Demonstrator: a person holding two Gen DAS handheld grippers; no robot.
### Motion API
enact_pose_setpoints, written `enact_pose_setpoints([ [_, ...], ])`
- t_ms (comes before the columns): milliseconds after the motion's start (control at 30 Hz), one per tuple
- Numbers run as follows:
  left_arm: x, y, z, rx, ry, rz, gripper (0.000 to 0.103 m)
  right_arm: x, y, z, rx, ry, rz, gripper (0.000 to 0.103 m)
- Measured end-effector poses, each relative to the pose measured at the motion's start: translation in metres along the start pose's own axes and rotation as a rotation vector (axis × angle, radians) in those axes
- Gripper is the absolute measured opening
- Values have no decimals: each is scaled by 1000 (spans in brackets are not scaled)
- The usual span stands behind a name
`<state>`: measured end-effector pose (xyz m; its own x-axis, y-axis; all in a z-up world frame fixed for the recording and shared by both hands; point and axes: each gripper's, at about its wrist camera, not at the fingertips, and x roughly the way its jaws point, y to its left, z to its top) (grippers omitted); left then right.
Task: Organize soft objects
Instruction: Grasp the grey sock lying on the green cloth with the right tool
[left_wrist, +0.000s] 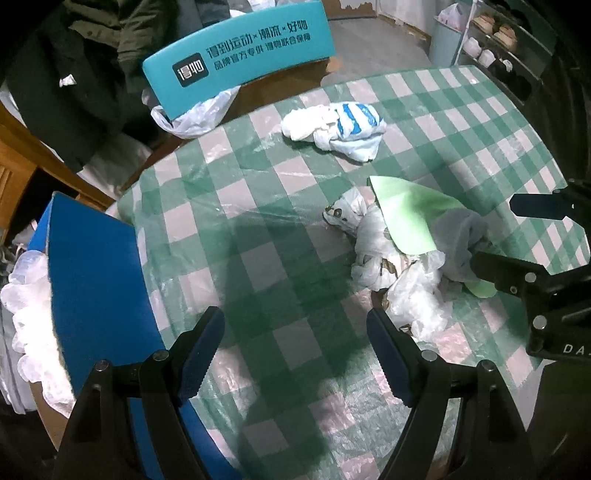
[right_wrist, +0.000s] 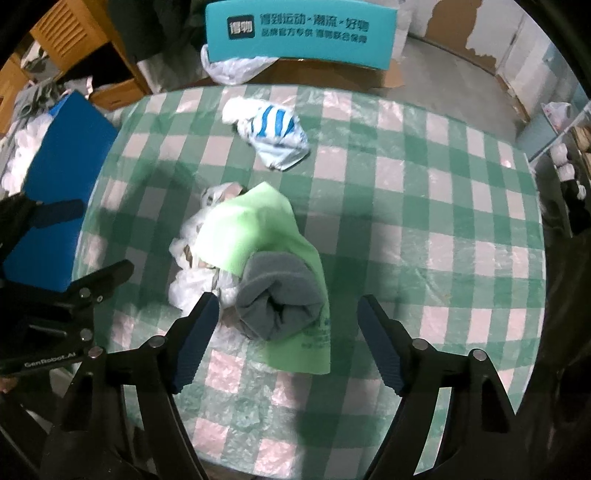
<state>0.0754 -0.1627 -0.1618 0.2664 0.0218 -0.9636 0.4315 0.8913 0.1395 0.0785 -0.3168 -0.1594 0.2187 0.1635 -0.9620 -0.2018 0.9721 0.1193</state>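
Sock between spread right gripper fingers.

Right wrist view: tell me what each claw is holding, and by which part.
Nothing is held. The right claw stands open above the grey cloth, not touching it; the left claw is open over bare tablecloth.
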Motion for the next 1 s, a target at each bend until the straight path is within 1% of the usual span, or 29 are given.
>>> enact_pose_setpoints([
  [333,14,-3,0,11,36,-18,81,22,2,1,-26,31,-6,71],
  [400,16,-5,1,13,37,-21,81,26,4,2,-34,37,-7,67],
  [567,22,-3,3,15,46,-20,81,39,6,1,-50,59,-3,63],
  [633,24,-3,4,12,52,-19,81,44,5,1,-48,64,2,58],
  [700,25,-2,4,11,57,-19,81,51,6,1,-47,77,4,42],
  [767,26,-1,5,11,62,-16,81,53,9,1,-53,77,6,36],
  [867,25,3,3,5,64,-12,81,51,14,2,-46,71,31,31],
  [933,25,6,1,2,64,-9,81,51,20,4,-40,73,66,31],
  [1000,23,11,-2,-2,64,-1,81,52,28,5,-41,75,82,31],
])
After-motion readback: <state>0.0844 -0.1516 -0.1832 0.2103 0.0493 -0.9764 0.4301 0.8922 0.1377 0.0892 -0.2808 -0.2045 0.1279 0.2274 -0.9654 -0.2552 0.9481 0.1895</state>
